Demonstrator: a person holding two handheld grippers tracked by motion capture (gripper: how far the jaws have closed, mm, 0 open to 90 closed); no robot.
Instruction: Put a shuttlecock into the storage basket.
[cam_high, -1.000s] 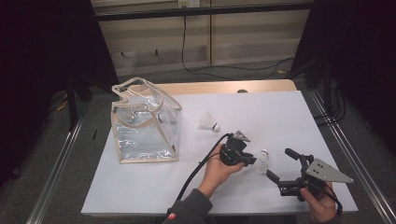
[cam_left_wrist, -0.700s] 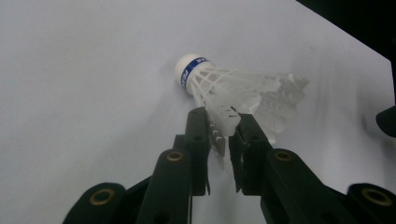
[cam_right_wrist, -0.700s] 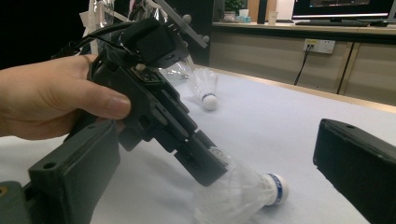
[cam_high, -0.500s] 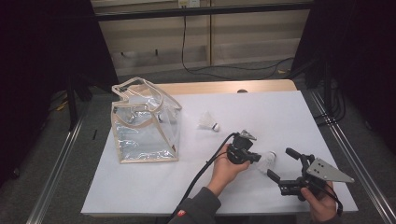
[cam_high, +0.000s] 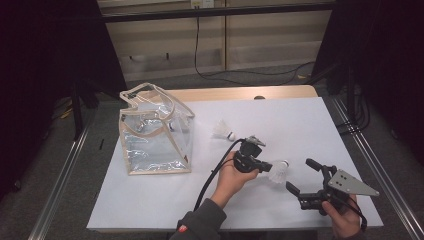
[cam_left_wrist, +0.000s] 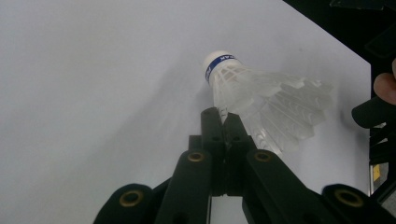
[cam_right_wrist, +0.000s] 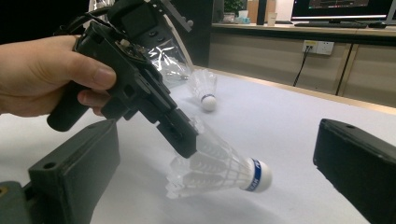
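A person's left gripper (cam_high: 266, 166) pinches a white shuttlecock (cam_high: 278, 171) by the edge of its feather skirt, its fingers (cam_left_wrist: 211, 122) closed tight on the thin plastic vanes, at the near right part of the white bench (cam_high: 165, 200). In the right gripper view the shuttlecock (cam_right_wrist: 219, 170) hangs tilted from those fingers, cork end low and seemingly just off the surface, though whether it touches the bench cannot be told for sure. The right gripper (cam_high: 304, 176) waits just beside it with its fingers spread wide and nothing between them. A second shuttlecock (cam_high: 223, 131) lies farther back on the bench, between the held one and a clear plastic bag (cam_high: 152, 131) with beige trim that stands open at the left. The step in hand looks like the pick-up of the first shuttlecock; the next move would likely call for a carry across the bench to the open mouth of the bag, with a light enough hold that the skirt is not crushed. A blue band circles the cork base (cam_left_wrist: 219, 63) with white lettering, too blurred to read.
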